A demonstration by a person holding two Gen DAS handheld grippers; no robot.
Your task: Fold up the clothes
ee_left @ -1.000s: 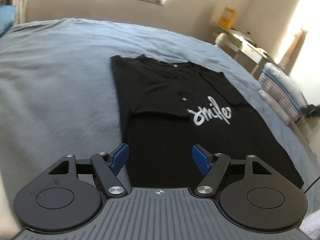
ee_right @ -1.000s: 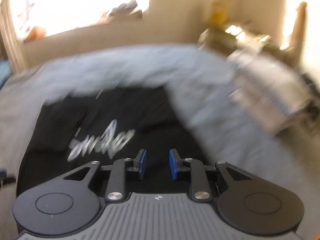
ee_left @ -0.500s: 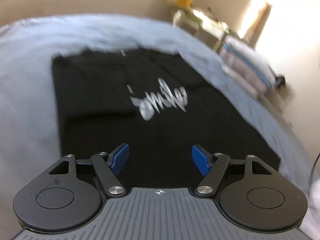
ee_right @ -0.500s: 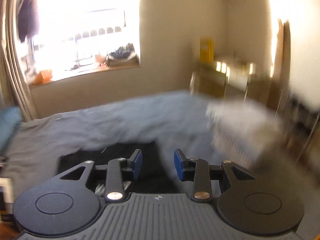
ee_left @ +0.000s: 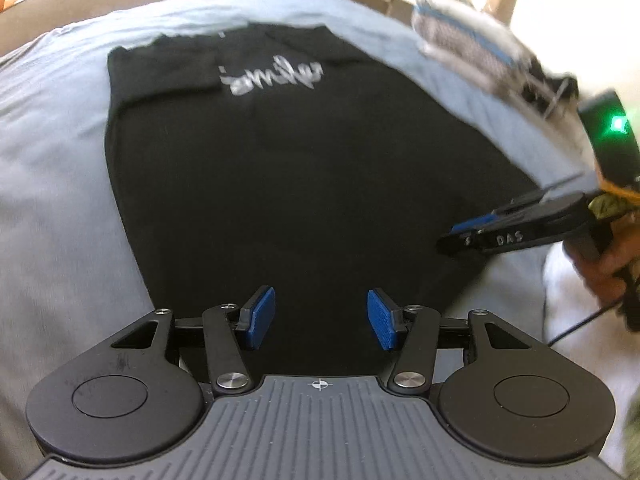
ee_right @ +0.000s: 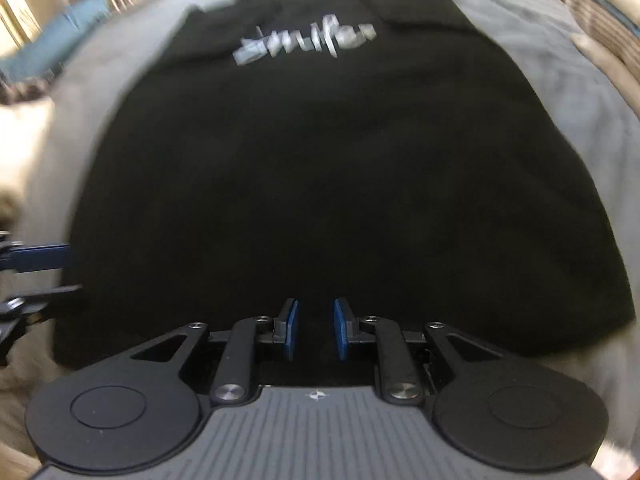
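A bed with a pale grey-blue cover [ee_left: 60,184] fills both views; a stack of folded striped and pale laundry [ee_left: 464,40] sits at its far right edge.

The black cotton T-shirt with white script lettering [ee_left: 304,168] lies flat on the cover, hem toward you, collar away. Its sleeves appear already turned in over the chest, though blur makes that uncertain.

Your left tool [ee_left: 321,316] hovers over the hem near its left part. Its jaws are about half open and closing, with nothing between the blue pads. Your right tool [ee_right: 316,330] hovers over the hem further right. Its jaws stand at a narrow gap and are closing; no cloth is pinched there.

Handling, as a judgement: the shirt is light, soft and limp. It will sag and crease wherever it is unsupported. Take the hem near both bottom corners, one per tool, pinching both layers so the back does not trail.

The left wrist view shows the right tool from the side, low by the shirt's right hem corner, and your hand [ee_left: 608,264] gripping it. The right wrist view shows only the left tool's tips at its left margin, but frames the whole shirt, blurred.
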